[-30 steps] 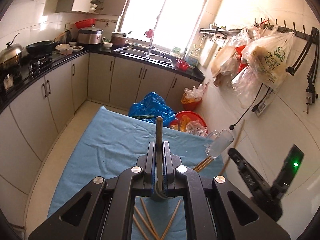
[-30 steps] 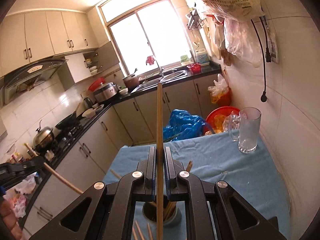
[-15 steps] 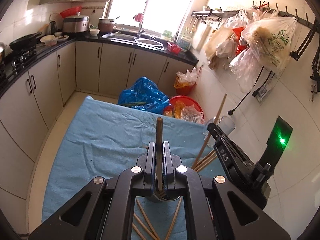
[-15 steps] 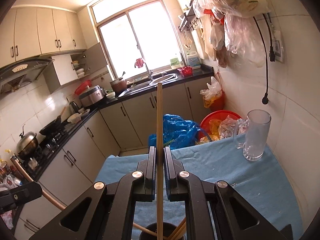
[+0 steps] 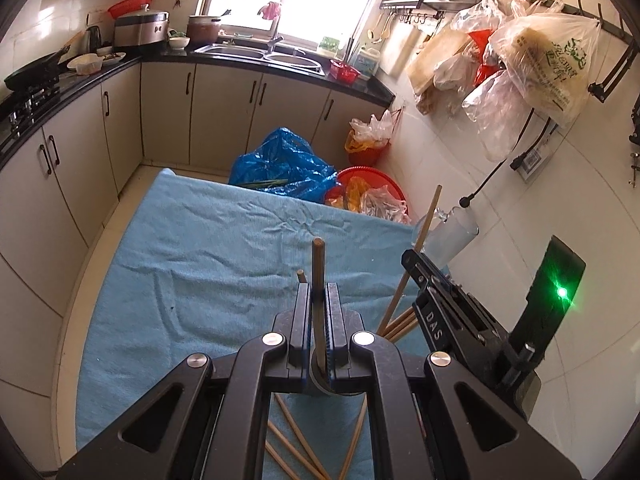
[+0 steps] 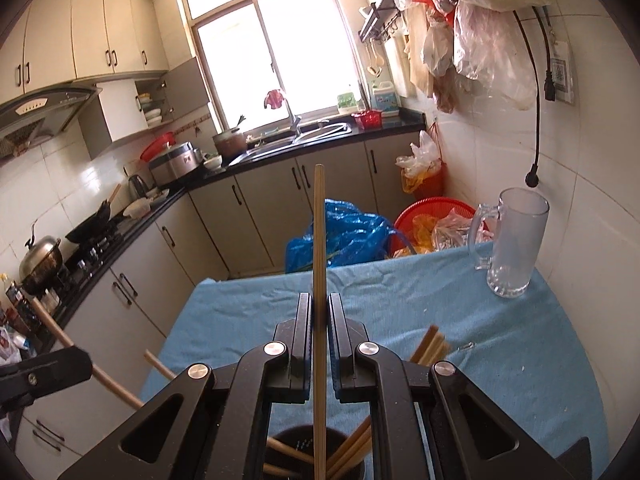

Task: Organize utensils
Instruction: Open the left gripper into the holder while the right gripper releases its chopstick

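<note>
Our right tool is clamped on a pale chopstick held upright, its lower end dipping into the dark holder directly below, where several other sticks already lean. Our left tool is closed on a darker stick, also pointing up and away from us, with the same holder just visible under its fingers. We judge the step in hand to be dropping these two sticks into the holder; the next move calls for easing each tool apart while the stick's tip sits inside the rim, so it slides down rather than tipping out onto the cloth.

Both tools stand close together above the near end of the tabletop, tilted forward and down. From the left view the right tool reaches in from the right.

More loose chopsticks lie on the blue cloth just near the holder, so we think the sorting is only partly done. A glass mug stands at the far right corner, well apart.
</note>
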A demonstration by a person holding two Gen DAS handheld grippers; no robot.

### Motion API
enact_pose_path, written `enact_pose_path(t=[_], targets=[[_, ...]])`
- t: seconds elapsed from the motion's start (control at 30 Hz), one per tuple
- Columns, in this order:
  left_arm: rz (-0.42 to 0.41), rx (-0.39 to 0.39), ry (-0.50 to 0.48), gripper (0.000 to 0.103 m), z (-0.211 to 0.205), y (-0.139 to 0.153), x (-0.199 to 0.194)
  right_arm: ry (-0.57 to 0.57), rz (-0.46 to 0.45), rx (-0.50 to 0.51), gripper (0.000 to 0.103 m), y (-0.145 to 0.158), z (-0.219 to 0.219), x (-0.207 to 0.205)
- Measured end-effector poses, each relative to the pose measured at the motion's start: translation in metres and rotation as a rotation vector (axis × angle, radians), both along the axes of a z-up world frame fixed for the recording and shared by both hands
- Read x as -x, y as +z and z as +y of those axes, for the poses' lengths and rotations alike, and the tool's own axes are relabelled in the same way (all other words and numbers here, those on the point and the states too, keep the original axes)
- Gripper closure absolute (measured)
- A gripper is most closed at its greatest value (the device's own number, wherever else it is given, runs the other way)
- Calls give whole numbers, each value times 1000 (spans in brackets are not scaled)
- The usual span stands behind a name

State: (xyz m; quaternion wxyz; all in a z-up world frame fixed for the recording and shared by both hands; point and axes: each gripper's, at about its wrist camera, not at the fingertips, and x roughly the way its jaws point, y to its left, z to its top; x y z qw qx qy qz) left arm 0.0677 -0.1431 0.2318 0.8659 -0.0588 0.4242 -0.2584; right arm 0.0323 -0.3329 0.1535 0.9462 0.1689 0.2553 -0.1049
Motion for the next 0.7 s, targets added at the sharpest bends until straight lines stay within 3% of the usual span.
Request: enact_pose_path(t=[0.27, 0.37, 0.57, 0.63, 0.7], targets=[[21, -12, -3, 97, -3, -7, 0, 23, 40, -16, 94, -4, 1, 12], [24, -11, -3, 97, -5, -6, 1, 31, 30, -33, 82, 1, -3, 17], [12, 10, 28, 83, 0, 5, 5, 22, -21, -26, 78, 31, -9, 40], [0, 20, 38, 76, 5, 11, 9, 15, -40, -27, 72, 43, -13, 53], [-23, 19, 58, 64, 12, 17, 14, 6, -52, -15, 59, 52, -16, 68]])
